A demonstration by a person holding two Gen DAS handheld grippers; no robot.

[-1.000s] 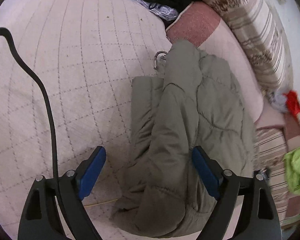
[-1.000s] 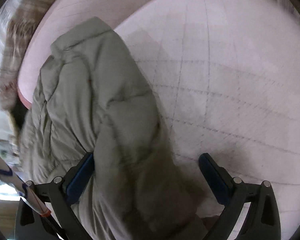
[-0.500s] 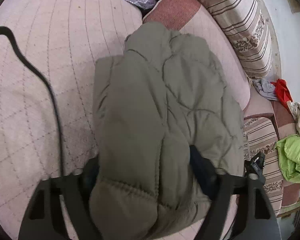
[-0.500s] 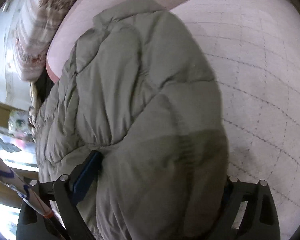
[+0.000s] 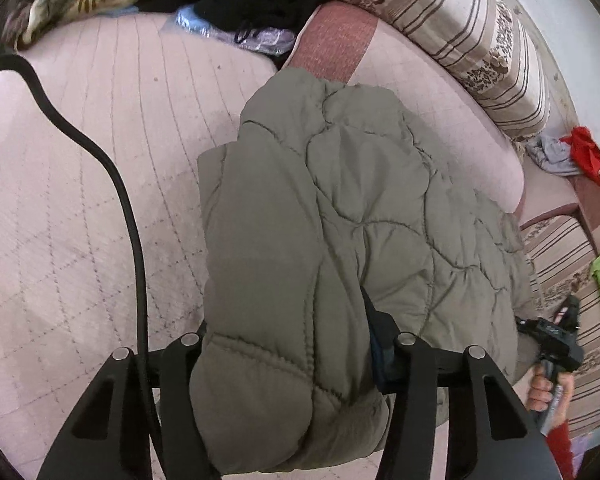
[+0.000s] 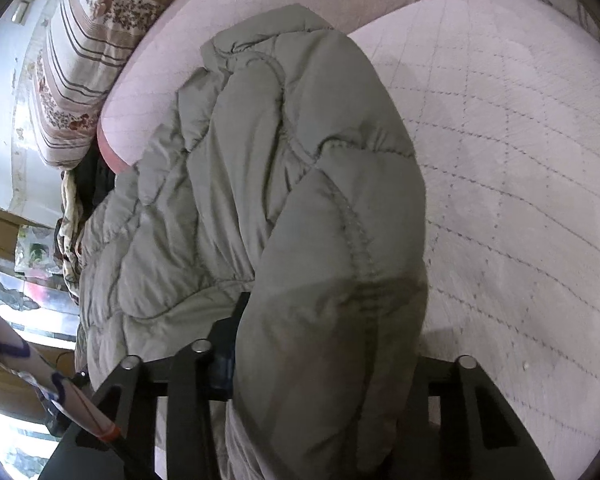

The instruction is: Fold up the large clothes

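- Both tools have just been closing, and each now pinches a thick roll of the olive quilted puffer jacket [image 5: 340, 216]: a second ago their blue pads stood spread with the padding loose between them, and now the pads are all but buried in fabric
- The left tool [image 5: 288, 344] clamps a stitched, cuffed edge of the jacket; the right tool [image 6: 324, 344] squeezes a fat quilted bulge, its fingers hidden under the cloth
- The jacket bulks larger and nearer in both views than a second ago, so the gripped end seems to be coming up off the pink quilted bed cover [image 5: 80, 200] while the far end lies towards the striped floral pillow [image 5: 480, 40]
- My reading: the grasp step is done, and the gripped end is ready to be carried over for a fold
- In the left view the person's right hand [image 5: 548, 384] holds the other tool's handle beside the jacket
- A black cable [image 5: 112, 172] trails across the cover, clear of the jacket
- No brand, label or legible writing shows on the jacket or bedding
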